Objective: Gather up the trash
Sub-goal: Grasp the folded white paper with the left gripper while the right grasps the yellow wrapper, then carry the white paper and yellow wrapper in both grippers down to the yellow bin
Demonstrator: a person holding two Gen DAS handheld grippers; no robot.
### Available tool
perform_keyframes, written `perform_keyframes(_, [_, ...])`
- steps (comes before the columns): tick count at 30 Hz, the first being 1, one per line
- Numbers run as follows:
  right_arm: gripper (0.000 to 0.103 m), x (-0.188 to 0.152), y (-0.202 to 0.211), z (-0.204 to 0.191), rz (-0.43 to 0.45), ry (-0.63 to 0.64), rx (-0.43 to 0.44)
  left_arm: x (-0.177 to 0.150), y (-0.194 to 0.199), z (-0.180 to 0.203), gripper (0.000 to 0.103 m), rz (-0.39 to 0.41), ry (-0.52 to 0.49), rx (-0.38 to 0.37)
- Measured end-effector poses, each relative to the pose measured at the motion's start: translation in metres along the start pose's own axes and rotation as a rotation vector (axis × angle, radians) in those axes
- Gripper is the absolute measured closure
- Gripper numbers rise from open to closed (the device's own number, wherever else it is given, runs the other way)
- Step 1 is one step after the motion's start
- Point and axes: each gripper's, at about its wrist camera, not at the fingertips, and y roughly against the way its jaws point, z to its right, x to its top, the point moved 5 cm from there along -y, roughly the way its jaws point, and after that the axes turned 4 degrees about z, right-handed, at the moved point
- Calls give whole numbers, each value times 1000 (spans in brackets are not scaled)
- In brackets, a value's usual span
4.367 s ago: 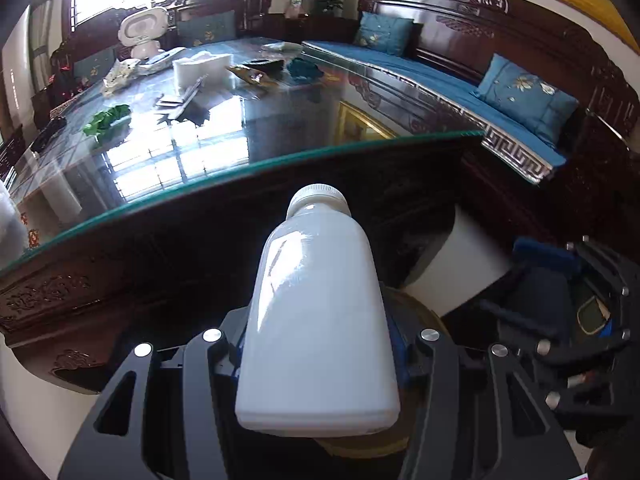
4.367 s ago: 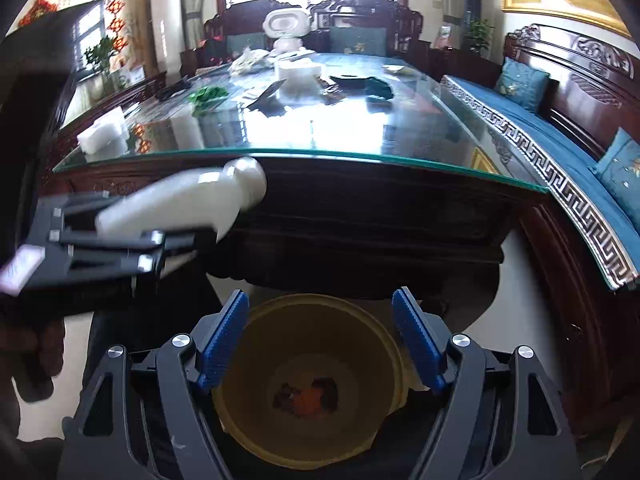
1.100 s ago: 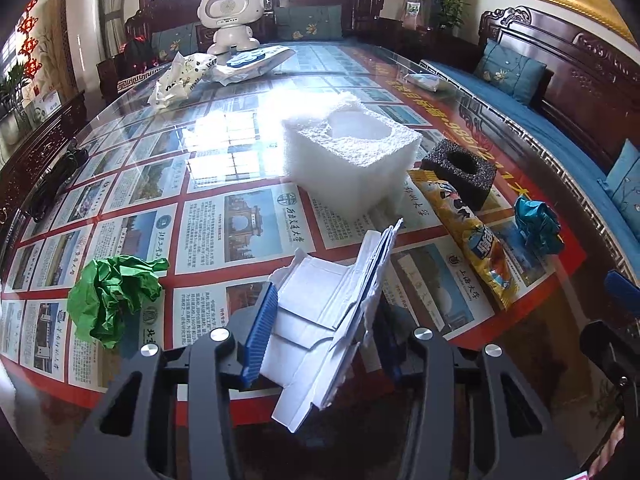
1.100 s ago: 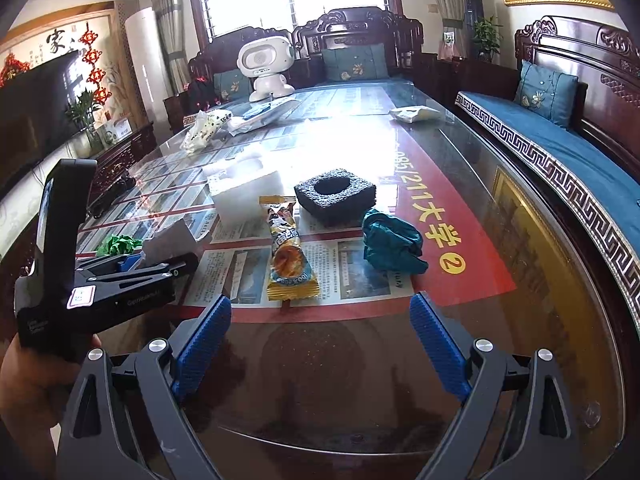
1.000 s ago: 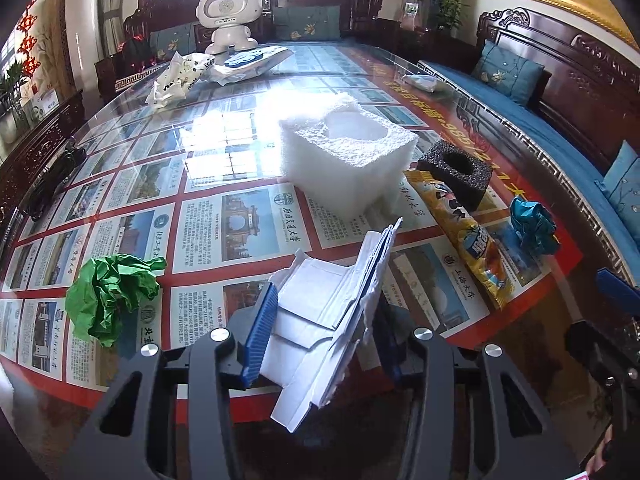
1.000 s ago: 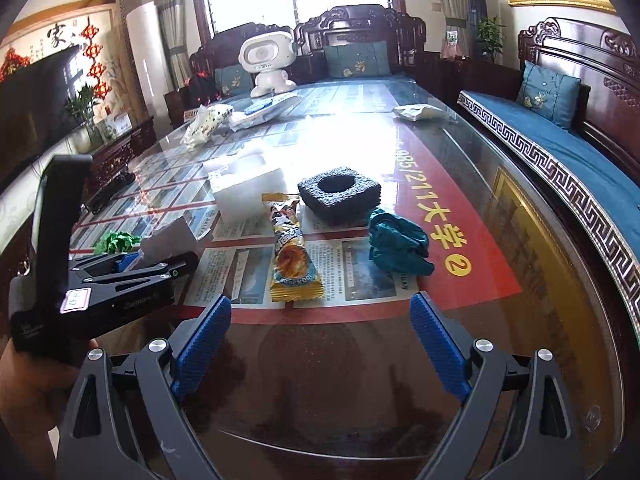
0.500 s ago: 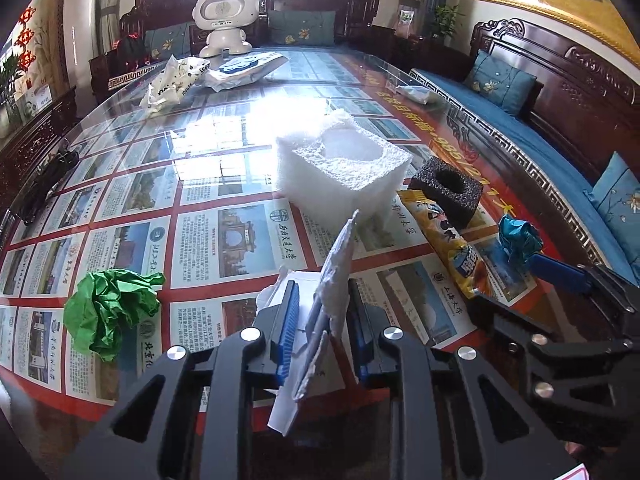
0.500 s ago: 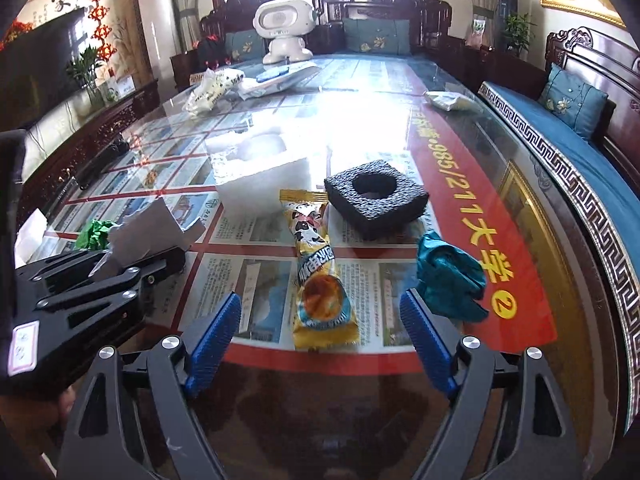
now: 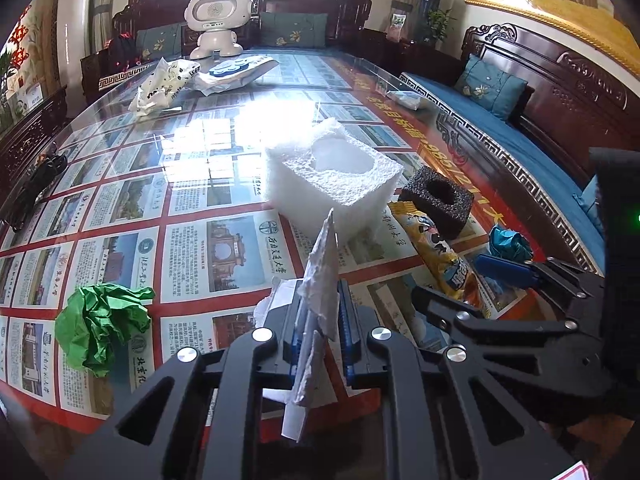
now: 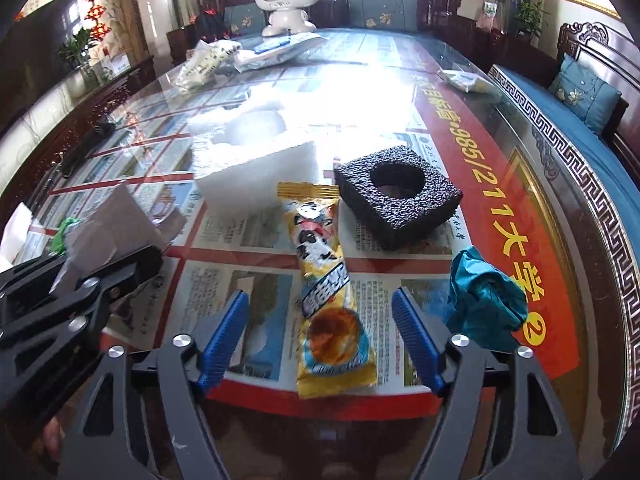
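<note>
My left gripper (image 9: 320, 312) is shut on a folded white paper scrap (image 9: 320, 280) that stands on edge between the blue pads, at the near edge of the glass table. The scrap also shows in the right wrist view (image 10: 104, 220). My right gripper (image 10: 322, 320) is open, its blue pads on either side of a yellow snack wrapper (image 10: 324, 280) lying flat on the table. The wrapper also shows in the left wrist view (image 9: 436, 252). A crumpled teal paper (image 10: 484, 304) lies right of the right pad. A crumpled green paper (image 9: 100, 320) lies left of my left gripper.
A white foam block (image 9: 332, 172) and a black foam block with a hole (image 10: 396, 196) sit behind the wrapper. Plastic bags (image 9: 168, 80) and a white toy robot (image 9: 218, 20) stand at the far end. A blue-cushioned bench (image 9: 520, 148) runs along the right.
The left gripper closed fully on the white paper scrap, pressing it upright. The right gripper moved forward and down over the snack wrapper, which now lies between its open pads.
</note>
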Motion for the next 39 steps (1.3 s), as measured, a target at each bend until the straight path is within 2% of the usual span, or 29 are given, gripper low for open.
perform_keyframes(7, [43,4,-5,6,-9,-32,1,0,-1,-1,87,-5,-2,-6])
perform_keyframes(8, [52,5,-5,7,-5,-36,1,0,-1,-1,87,-6,-2,-6])
perform_keyframes(9, [57,6,-4,8,-2,-44,7,1,-1,-1,87,-5,-1,-5])
perform_keyframes(11, [77,8,-5,10,1,-66,36,1,-1,-1,87,-7,2,-7])
perform_keyframes(12, [78,9,-5,11,2,-71,45,0,-1,-1,87,-7,3,-8])
perform_keyframes(23, [79,-4,21,7,61,-67,62,-2,7,1,88,-8,6,-14])
perform_keyframes(28, [79,-7,42,0,98,-51,65,-4,16,7,91,-2,-2,-23])
perform_keyframes(39, [79,-20,85,-12,149,-47,87,-8,66,24,92,67,-31,-57])
